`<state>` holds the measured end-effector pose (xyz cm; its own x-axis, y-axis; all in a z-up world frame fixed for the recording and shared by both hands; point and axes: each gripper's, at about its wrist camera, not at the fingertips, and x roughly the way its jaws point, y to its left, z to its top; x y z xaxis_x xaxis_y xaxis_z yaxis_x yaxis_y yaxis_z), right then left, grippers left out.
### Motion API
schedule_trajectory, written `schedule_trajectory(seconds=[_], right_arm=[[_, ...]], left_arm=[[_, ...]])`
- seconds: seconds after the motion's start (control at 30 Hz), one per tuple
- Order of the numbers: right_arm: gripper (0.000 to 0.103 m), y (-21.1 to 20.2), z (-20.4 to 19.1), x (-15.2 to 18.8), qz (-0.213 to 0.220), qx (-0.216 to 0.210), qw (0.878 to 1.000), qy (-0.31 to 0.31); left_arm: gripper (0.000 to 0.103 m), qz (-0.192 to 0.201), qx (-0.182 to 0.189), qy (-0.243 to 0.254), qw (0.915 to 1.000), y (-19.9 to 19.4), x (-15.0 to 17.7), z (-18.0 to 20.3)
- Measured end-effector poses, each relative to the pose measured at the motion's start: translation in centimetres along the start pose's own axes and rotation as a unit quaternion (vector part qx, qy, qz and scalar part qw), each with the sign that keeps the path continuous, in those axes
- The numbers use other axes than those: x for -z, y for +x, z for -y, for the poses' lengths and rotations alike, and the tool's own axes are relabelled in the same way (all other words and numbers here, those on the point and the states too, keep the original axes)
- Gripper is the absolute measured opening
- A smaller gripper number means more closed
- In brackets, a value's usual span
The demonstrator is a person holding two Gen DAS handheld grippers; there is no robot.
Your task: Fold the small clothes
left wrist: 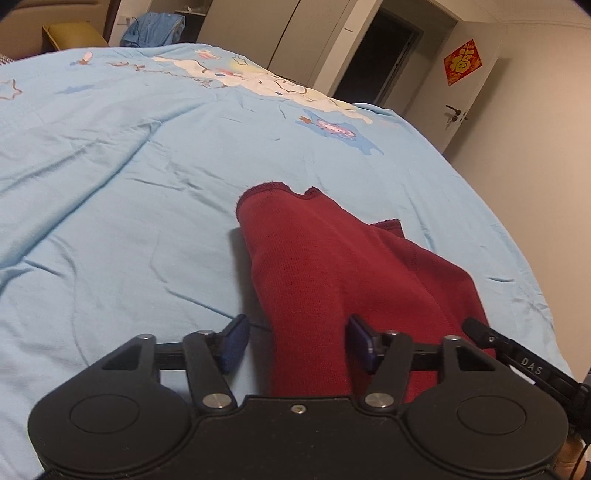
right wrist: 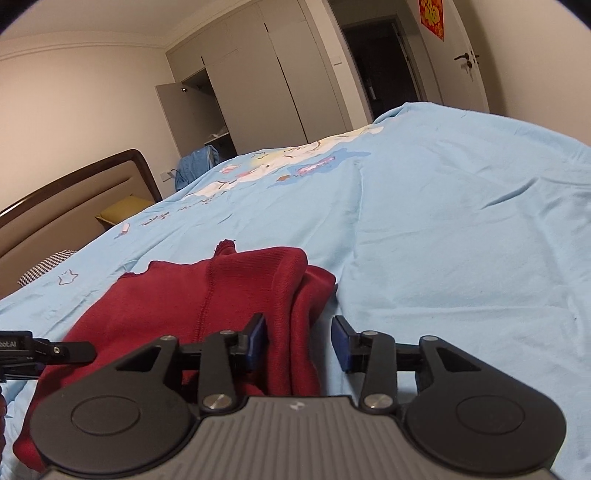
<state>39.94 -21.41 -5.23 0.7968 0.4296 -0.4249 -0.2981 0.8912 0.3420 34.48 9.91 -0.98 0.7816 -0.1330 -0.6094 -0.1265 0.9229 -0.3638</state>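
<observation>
A dark red knit garment (left wrist: 332,266) lies bunched on the light blue bedsheet (left wrist: 110,192). In the left wrist view its left part runs between the blue pads of my left gripper (left wrist: 299,343), which is open over it. In the right wrist view the same garment (right wrist: 221,295) lies folded over itself. Its right edge passes between the blue pads of my right gripper (right wrist: 299,341), which is also open. A black part of the right gripper (left wrist: 517,358) shows at the garment's right side. A black part of the left gripper (right wrist: 44,349) shows at its left side.
The sheet carries a cartoon print (right wrist: 288,166) toward the far side of the bed. A padded headboard (right wrist: 74,199) stands at the left, with a wardrobe (right wrist: 258,85), a dark doorway (left wrist: 376,59) and a closed door (right wrist: 465,59) beyond. Blue clothes (left wrist: 155,29) hang past the bed.
</observation>
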Motion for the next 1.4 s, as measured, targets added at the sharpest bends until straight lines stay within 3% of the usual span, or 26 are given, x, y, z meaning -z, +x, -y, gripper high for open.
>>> schedule_trajectory(seconds=[0.13, 0.2, 0.33, 0.5, 0.9, 1.4], right_arm=[[0.072, -2.0, -1.3, -0.4, 0.022, 0.01, 0.999, -0.037], [0.077, -3.4, -2.1, -0.6, 0.037, 0.008, 0.998, -0.055], [0.091, -6.9, -3.5, -1.2, 0.075, 0.006, 0.994, -0.073], [0.103, -11.3, -4.9, -1.4, 0.112, 0.006, 0.99, -0.083], [0.103, -19.3, -6.6, -0.1, 0.169, 0.009, 0.98, -0.099], [0.103, -26.6, -7.7, 5.8, 0.204, 0.022, 0.972, -0.114]], left_arm=[[0.087, 0.014, -0.015, 0.009, 0.9997, -1.9, 0.0, 0.6], [0.093, 0.029, -0.018, 0.016, 0.9993, -3.2, 0.1, 1.1], [0.101, 0.062, -0.028, 0.038, 0.997, -6.3, 0.6, 2.4], [0.102, 0.104, -0.039, 0.07, 0.9914, -10.5, 1.5, 4.1], [0.102, 0.169, -0.048, 0.115, 0.9777, -18.0, 5.6, 6.7], [0.102, 0.2, -0.059, 0.119, 0.9708, -24.6, 13.5, 6.6]])
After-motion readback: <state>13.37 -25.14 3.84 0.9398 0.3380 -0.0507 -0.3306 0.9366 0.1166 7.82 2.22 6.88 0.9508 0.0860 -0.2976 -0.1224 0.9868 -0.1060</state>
